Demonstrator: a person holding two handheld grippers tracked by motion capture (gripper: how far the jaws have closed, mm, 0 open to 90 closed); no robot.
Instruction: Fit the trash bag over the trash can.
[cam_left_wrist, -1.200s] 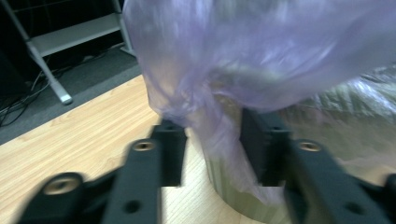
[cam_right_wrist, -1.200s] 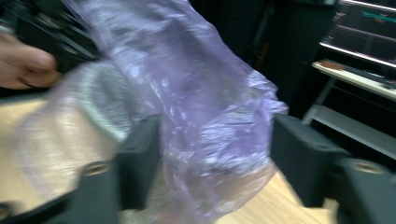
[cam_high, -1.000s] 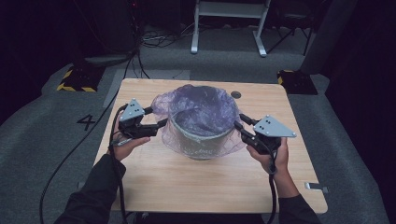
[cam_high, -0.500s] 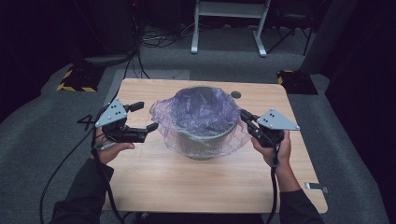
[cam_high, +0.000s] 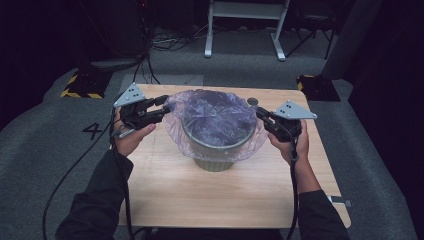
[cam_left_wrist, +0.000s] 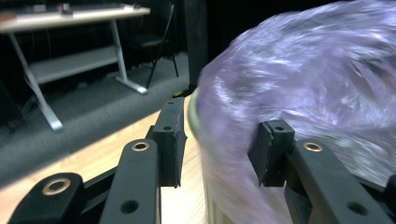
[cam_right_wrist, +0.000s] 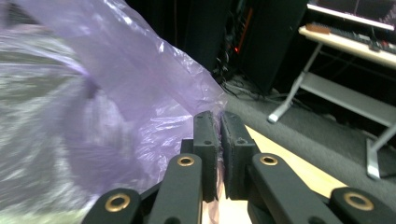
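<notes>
We note the left gripper (cam_high: 164, 107), apart from the purple bag (cam_high: 215, 112) earlier, now at its edge, unclenched, its jaws having just been closing; the right gripper (cam_high: 261, 116) stays clenched on the bag.

Translucent purple bag (cam_high: 215, 117) lines a grey-green bin (cam_high: 215, 159) on light wood table (cam_high: 210, 195).

I see the bin (cam_high: 217, 150) standing mid-table (cam_high: 200, 200), the bag (cam_high: 215, 117) draped in and over it. My grippers flank it left (cam_high: 161, 107) and right (cam_high: 261, 116).
</notes>
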